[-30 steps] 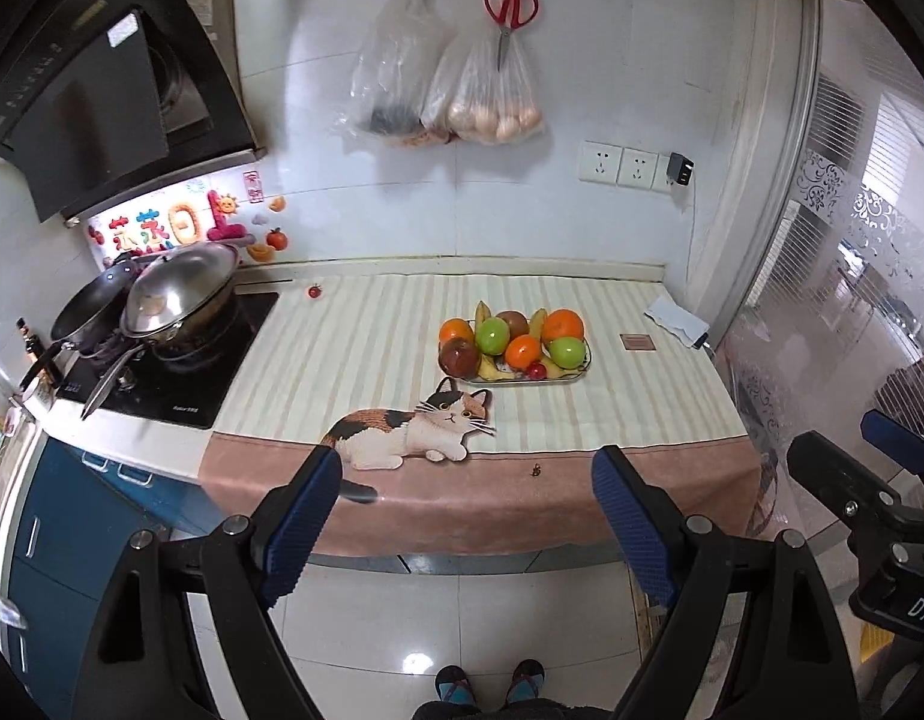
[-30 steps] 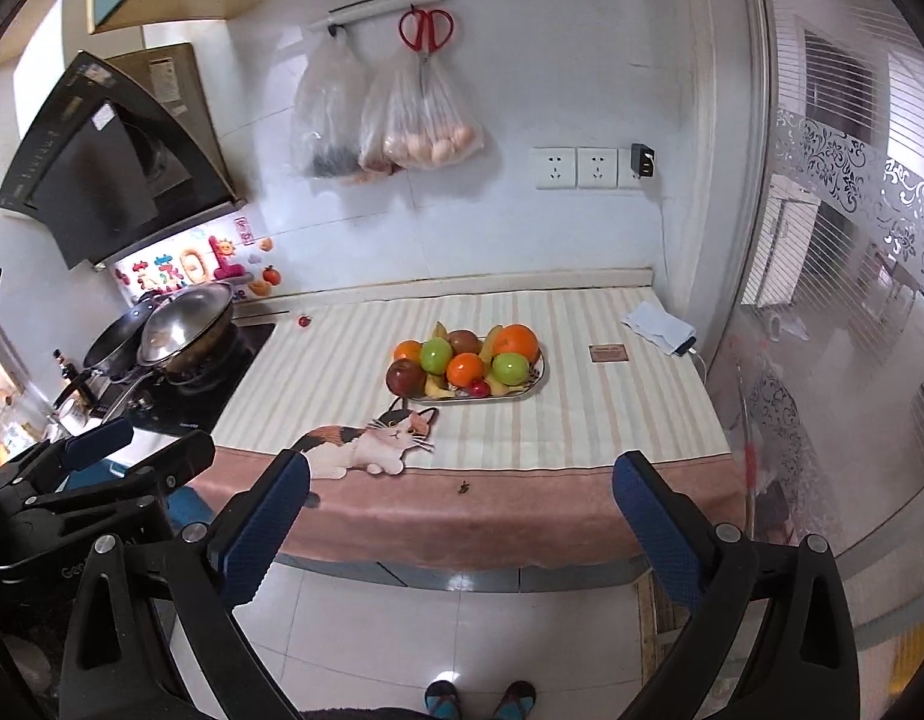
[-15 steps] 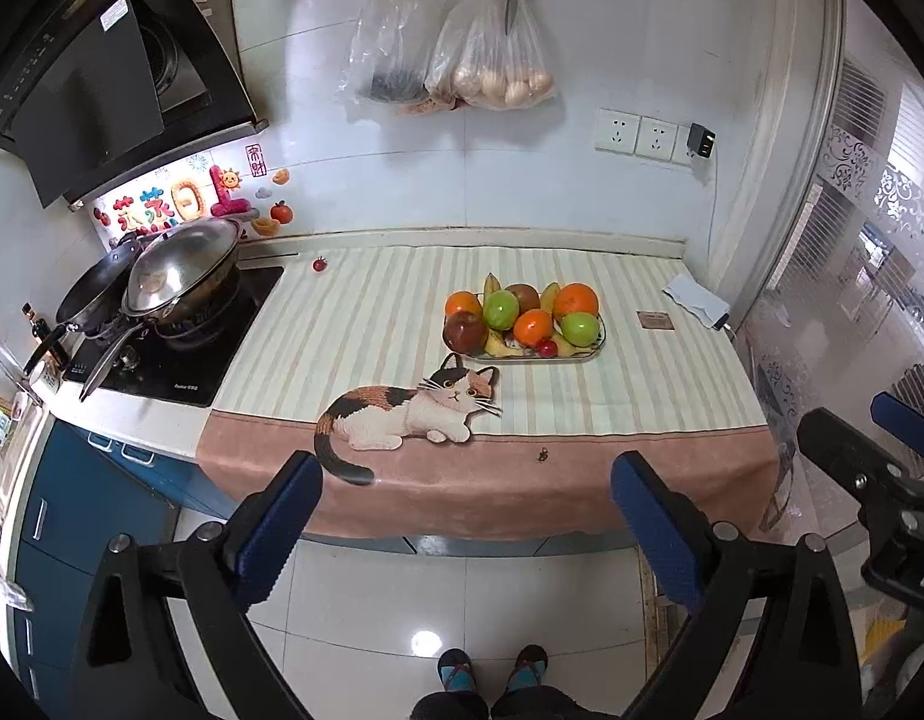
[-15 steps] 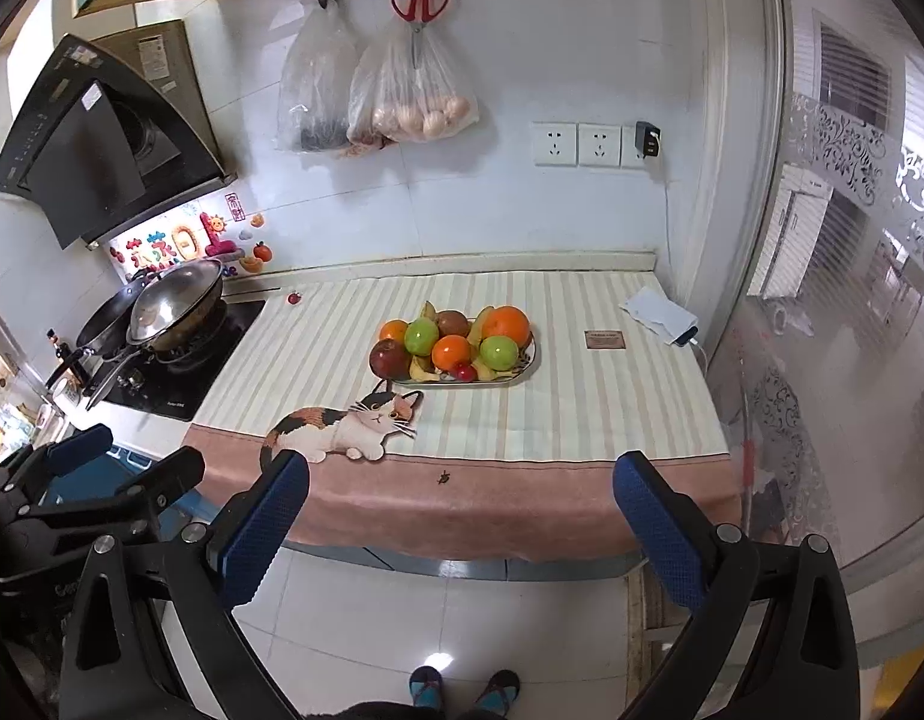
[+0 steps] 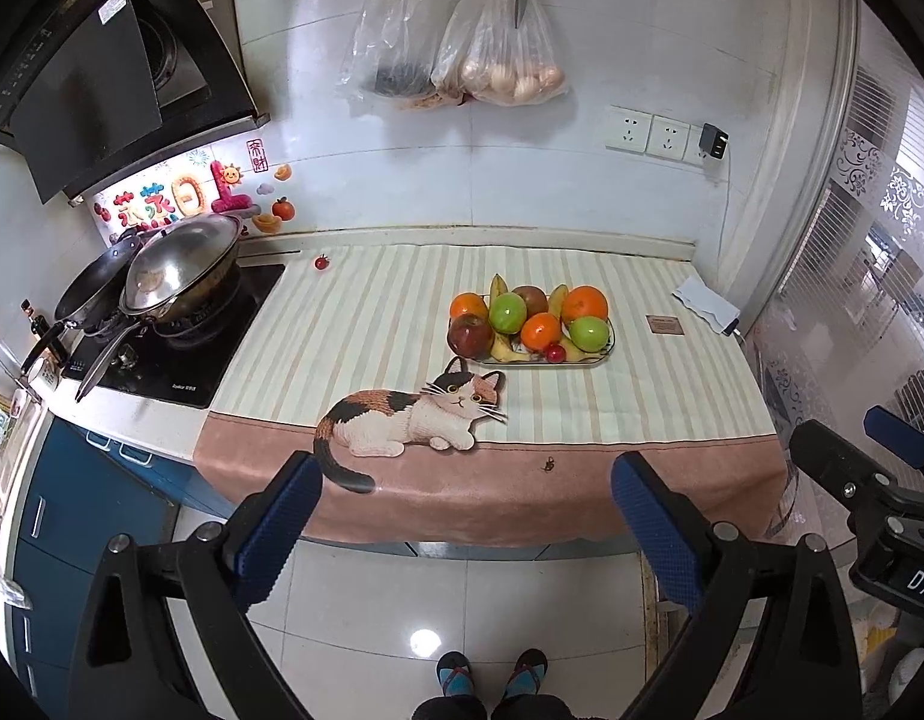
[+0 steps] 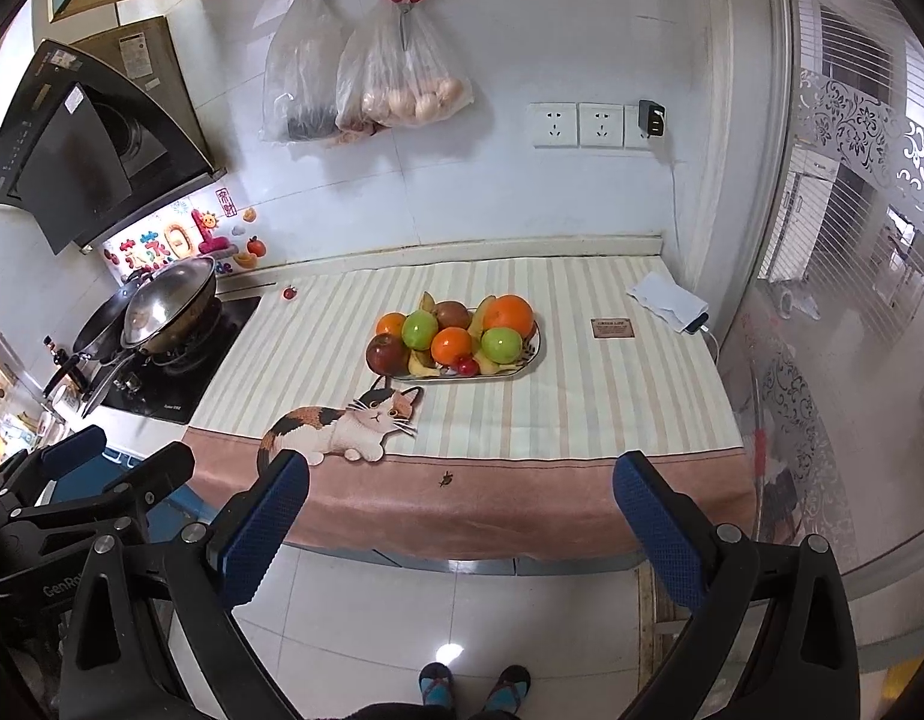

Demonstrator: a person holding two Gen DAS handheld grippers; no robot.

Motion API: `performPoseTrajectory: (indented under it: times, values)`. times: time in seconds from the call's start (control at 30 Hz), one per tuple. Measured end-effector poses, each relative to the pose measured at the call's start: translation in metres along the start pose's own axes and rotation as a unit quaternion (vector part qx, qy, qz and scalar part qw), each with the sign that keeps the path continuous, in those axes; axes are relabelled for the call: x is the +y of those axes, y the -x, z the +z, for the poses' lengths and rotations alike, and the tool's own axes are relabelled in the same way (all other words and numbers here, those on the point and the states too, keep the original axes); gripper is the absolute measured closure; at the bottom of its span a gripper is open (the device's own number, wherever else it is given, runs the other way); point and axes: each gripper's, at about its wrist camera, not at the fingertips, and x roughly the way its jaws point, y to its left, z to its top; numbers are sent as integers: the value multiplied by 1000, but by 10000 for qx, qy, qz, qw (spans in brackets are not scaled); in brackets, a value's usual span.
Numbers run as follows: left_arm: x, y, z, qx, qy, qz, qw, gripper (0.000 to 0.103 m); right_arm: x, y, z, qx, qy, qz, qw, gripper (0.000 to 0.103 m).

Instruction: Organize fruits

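Note:
A tray (image 5: 603, 354) of fruit stands mid-counter on a striped cloth: oranges (image 5: 584, 303), green apples (image 5: 507, 312), a dark red apple (image 5: 470, 336), bananas and a kiwi. It also shows in the right wrist view (image 6: 531, 354). A small red fruit (image 5: 321, 262) lies alone near the back wall, by the stove. My left gripper (image 5: 465, 516) is open and empty, held in front of the counter's edge above the floor. My right gripper (image 6: 462, 516) is open and empty, at about the same distance from the counter.
A stove with a lidded wok (image 5: 180, 264) and a pan is at the left. Plastic bags (image 5: 498, 54) and red scissors hang on the wall. A folded white cloth (image 5: 705, 303) and a small brown tag (image 5: 665, 325) lie right of the tray. A cat picture (image 5: 414, 420) decorates the tablecloth.
Both views have shifted slightly; the counter and fruit tray sit lower and a little closer in the frames. Both grippers stay open and empty.

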Motion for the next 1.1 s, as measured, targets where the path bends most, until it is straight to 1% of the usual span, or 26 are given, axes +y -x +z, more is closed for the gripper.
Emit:
performPoseTrajectory:
  times: [0.23, 0.4, 1.1]
  values:
    - [0, -2, 0, 52, 33, -13, 10000, 4, 0, -4, -4, 38, -27, 10, 10000, 0]
    - [2, -2, -1, 17, 54, -24, 10000, 4, 0, -8, -6, 69, -29, 12, 10000, 0]
    - [9, -3, 3, 0, 94, -25, 10000, 4, 10, -15, -2, 58, -9, 2, 10000, 0]
